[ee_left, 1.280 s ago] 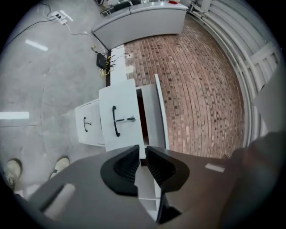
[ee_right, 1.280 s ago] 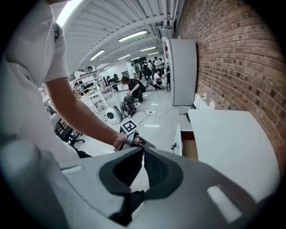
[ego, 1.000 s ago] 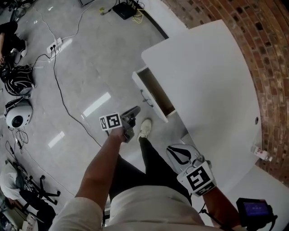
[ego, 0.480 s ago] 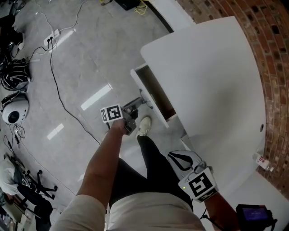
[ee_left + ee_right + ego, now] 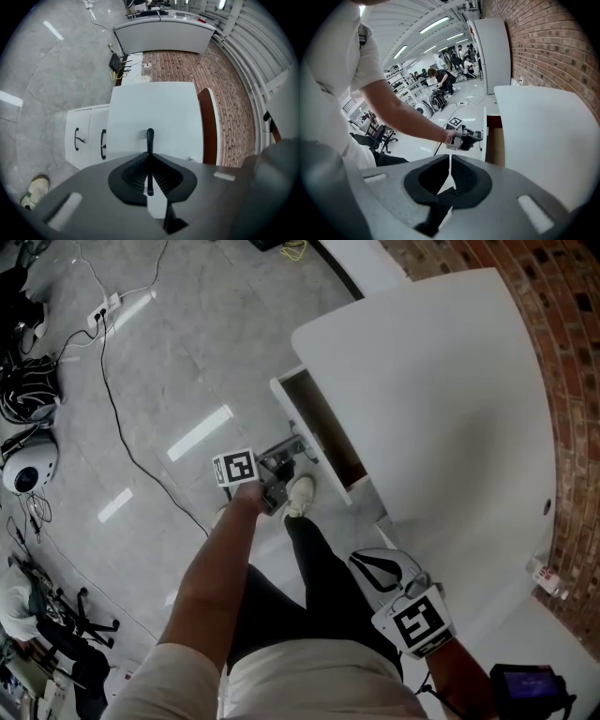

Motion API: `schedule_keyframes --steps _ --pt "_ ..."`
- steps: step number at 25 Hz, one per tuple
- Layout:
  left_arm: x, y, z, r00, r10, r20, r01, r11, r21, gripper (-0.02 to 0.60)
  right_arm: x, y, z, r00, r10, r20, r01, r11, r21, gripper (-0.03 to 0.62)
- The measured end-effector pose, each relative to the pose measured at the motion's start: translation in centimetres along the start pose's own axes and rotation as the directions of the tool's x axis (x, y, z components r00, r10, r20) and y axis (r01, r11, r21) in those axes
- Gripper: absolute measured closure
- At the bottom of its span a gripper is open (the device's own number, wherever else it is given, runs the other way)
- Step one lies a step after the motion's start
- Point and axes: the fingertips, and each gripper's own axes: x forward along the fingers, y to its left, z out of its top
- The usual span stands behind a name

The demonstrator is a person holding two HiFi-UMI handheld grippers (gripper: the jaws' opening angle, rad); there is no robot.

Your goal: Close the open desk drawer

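Drawer [image 5: 328,432] is seen pulled out of the white table [image 5: 441,399], with its brown inside exposed. It is placed straight ahead of the left gripper [image 5: 296,446]. Left jaws are pressed together, with nothing held between them. Jaw tips are brought right up to the white drawer front [image 5: 154,108]; whether contact is made cannot be told. In the left gripper view the area beyond the jaw tips is filled by that front, and the brown inside is shown past it, right of the jaws. Left of the jaws two more white fronts [image 5: 89,140] with dark handles are seen, set back from the pulled-out drawer. Further left and nearer the camera a light shoe [image 5: 33,191] is seen on the grey floor [image 5: 37,75]. Well back from the drawer the right gripper [image 5: 367,561] is held close to the person's body, near the table's edge. Its jaws are closed against each other as well, with nothing between them. Ahead of the right jaws the left gripper, the person's bare forearm [image 5: 408,117] and the drawer front are shown. The table top is spread to the right of those jaws, with a brick wall [image 5: 543,42] beyond it.
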Motion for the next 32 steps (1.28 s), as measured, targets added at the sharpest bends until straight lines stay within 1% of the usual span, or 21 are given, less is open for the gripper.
schedule_keyframes --steps 3,7,14,17,21,27,32 --pt "0.1 0.0 0.0 1.000 -0.004 0.013 0.004 1.000 -0.005 0.560 0.2 -0.2 0.1 1.000 0.005 -0.005 -0.005 1.000 0.000 0.580" --pt "0.2 -0.1 0.0 1.000 0.005 0.013 -0.005 1.000 0.009 0.560 0.7 -0.1 -0.2 1.000 0.016 -0.010 -0.016 1.000 -0.001 0.580" --pt "1.5 -0.3 0.2 1.000 -0.012 0.015 0.012 1.000 0.020 0.560 1.1 0.0 -0.4 1.000 0.026 -0.009 -0.026 1.000 0.002 0.581" --pt "2.6 -0.3 0.2 1.000 -0.014 0.010 0.013 1.000 0.027 0.560 1.1 0.0 -1.0 1.000 0.025 -0.014 -0.024 0.999 0.021 0.580" --pt "4.0 -0.7 0.2 0.999 -0.031 0.016 0.031 0.999 0.010 0.560 0.9 -0.1 -1.4 0.999 0.030 -0.021 -0.030 0.999 0.025 0.582" --pt "6.6 -1.0 0.3 0.999 -0.043 -0.009 0.043 0.999 0.019 0.560 1.0 -0.6 -1.9 0.999 0.036 -0.028 -0.035 0.999 0.035 0.580" --pt "8.1 -1.2 0.6 0.998 -0.061 -0.004 0.061 0.998 0.020 0.558 1.0 -1.1 -2.4 0.998 0.048 -0.036 -0.046 0.998 0.040 0.580"
